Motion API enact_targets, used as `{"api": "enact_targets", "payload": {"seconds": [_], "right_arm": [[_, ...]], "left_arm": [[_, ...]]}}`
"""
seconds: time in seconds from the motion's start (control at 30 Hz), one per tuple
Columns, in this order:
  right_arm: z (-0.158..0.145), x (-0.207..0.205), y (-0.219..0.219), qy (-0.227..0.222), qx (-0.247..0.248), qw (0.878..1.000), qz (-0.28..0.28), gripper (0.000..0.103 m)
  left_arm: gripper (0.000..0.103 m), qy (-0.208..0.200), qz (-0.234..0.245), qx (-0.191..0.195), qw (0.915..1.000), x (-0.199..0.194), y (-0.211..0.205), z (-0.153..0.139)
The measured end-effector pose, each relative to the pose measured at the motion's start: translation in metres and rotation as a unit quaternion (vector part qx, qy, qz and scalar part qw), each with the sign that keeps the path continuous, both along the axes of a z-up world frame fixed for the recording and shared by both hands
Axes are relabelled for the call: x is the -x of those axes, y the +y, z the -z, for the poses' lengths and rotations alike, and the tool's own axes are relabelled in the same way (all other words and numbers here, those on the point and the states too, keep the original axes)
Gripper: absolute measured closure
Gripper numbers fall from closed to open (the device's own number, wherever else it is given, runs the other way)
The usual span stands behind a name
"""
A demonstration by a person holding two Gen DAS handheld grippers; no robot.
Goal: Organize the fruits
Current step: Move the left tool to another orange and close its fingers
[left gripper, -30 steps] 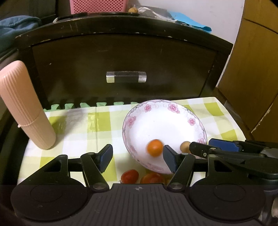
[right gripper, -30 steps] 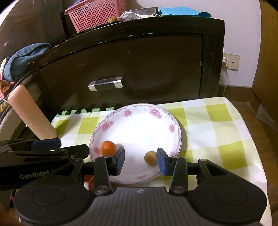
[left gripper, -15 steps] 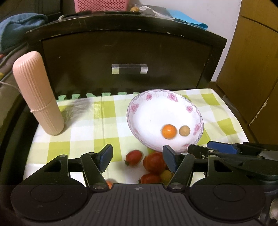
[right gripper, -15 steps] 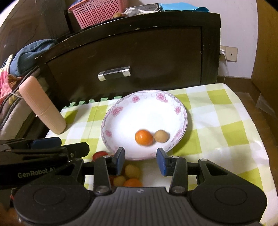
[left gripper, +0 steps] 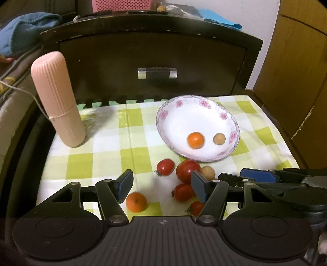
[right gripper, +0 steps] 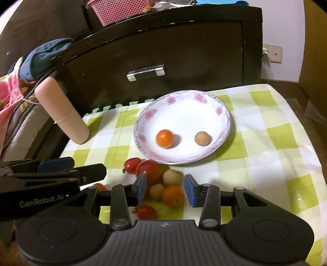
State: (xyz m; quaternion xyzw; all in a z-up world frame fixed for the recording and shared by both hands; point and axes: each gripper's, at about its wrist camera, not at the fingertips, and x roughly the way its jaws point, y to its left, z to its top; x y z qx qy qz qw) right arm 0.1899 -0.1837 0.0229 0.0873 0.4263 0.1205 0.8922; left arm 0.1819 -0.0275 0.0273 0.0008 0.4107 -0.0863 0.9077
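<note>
Both tongs, left (left gripper: 161, 185) and right (right gripper: 165, 189), released, level, hovering over loose fruit (right gripper: 172, 195).

Stood upright near the left edge of the green-and-white checked cloth (left gripper: 141, 151) covering the counter: a ribbed pale pink cylinder (left gripper: 56, 98), a thin white cord (left gripper: 38, 102) tied around its middle and trailing off left. Rose behind the counter: a dark wooden cabinet (left gripper: 155, 51) with a chipped top edge and a clear bar handle (left gripper: 157, 73). Sat on top of it: a pink mesh basket (right gripper: 124, 10) and something light blue (left gripper: 220, 19). Lay bunched at far left: blue fabric (right gripper: 47, 55). Showed on the white wall at right: a socket (right gripper: 274, 54).
</note>
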Motion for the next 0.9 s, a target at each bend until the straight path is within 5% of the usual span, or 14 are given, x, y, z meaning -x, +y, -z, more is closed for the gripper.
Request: {"api": "enact_targets", "payload": {"seconds": [0.43, 0.9], "right_arm": [[0.014, 0.007, 0.019, 0.031, 0.018, 0.999, -0.033, 0.064], [0.029, 0.001, 0.018, 0.065, 0.023, 0.997, -0.031, 0.063]], "left_arm": [[0.029, 0.049, -0.02, 0.001, 0.9986, -0.005, 0.017, 0.03], [0.051, 0.095, -0.048, -0.028, 0.994, -0.025, 0.021, 0.062]]}}
